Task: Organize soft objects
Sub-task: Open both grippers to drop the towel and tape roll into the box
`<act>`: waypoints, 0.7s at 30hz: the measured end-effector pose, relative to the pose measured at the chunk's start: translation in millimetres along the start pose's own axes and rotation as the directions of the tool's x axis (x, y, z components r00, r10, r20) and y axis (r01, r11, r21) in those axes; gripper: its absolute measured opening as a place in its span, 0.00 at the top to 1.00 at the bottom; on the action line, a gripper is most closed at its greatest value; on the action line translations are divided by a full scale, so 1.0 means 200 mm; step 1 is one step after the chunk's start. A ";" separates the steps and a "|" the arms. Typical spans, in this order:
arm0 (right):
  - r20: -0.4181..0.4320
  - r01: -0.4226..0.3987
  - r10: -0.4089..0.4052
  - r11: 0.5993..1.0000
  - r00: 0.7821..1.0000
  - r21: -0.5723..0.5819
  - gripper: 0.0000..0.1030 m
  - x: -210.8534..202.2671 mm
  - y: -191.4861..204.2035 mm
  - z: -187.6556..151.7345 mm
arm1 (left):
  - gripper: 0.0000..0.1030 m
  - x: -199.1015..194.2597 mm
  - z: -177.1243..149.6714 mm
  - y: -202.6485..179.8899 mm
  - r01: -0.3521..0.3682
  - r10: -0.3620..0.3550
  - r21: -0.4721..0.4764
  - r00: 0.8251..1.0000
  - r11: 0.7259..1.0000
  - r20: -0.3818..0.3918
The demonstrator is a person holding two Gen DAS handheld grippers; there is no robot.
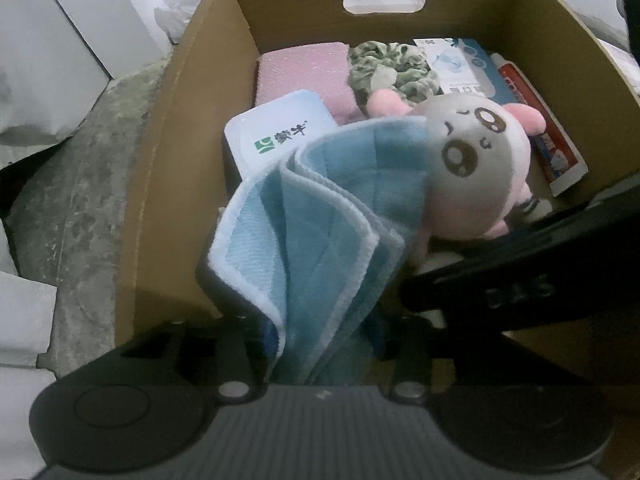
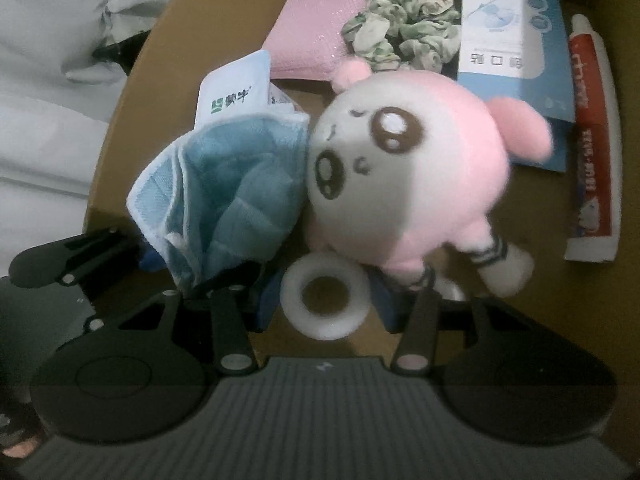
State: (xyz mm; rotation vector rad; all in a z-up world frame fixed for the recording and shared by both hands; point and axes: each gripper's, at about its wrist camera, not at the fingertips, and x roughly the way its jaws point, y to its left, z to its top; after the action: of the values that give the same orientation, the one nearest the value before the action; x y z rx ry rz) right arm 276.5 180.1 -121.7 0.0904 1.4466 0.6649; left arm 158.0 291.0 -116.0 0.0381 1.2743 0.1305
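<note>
A folded blue cloth hangs from my left gripper, which is shut on it over the cardboard box. The cloth also shows in the right wrist view. A pink and white plush toy lies in the box beside the cloth; it also shows in the left wrist view. My right gripper is open around a white foam ring, just below the plush. A pink sponge pad and a green scrunchie lie at the box's far side.
A white and blue packet, a blue paper box and a red toothpaste tube also lie in the box. White sheets and a grey surface lie left of the box.
</note>
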 end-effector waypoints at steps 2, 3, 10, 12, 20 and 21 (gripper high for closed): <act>-0.001 0.007 -0.007 1.000 1.000 0.001 0.51 0.02 0.01 0.00 | 0.51 0.00 0.01 0.00 0.007 -0.007 -0.002 1.000 1.000 -0.002; -0.001 0.004 -0.004 1.000 1.000 0.002 0.49 0.03 0.02 0.01 | 0.51 0.00 0.01 -0.01 0.003 -0.003 -0.003 1.000 1.000 -0.003; 0.015 -0.026 0.026 0.999 1.000 0.036 0.48 0.01 0.01 0.01 | 0.42 -0.05 0.01 -0.01 0.022 -0.022 -0.011 0.999 1.000 0.032; 0.034 -0.029 0.028 0.999 0.999 0.034 0.47 -0.04 0.00 0.00 | 0.35 -0.08 0.01 -0.02 0.019 -0.019 -0.007 0.998 1.000 0.053; 0.140 -0.032 0.034 0.999 0.990 -0.015 0.45 -0.35 -0.01 -0.07 | 0.22 -0.24 0.01 -0.06 -0.013 0.014 -0.006 0.993 1.000 0.121; 0.158 -0.032 0.035 0.999 0.987 -0.021 0.45 -0.39 -0.01 -0.09 | 0.22 -0.26 0.01 -0.06 -0.011 0.012 -0.010 0.992 1.000 0.125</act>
State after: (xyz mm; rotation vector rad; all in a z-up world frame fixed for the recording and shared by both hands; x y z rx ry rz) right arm 262.5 135.7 -55.8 0.1503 1.2887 0.6830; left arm 146.1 272.9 -68.0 0.0454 1.1482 0.1418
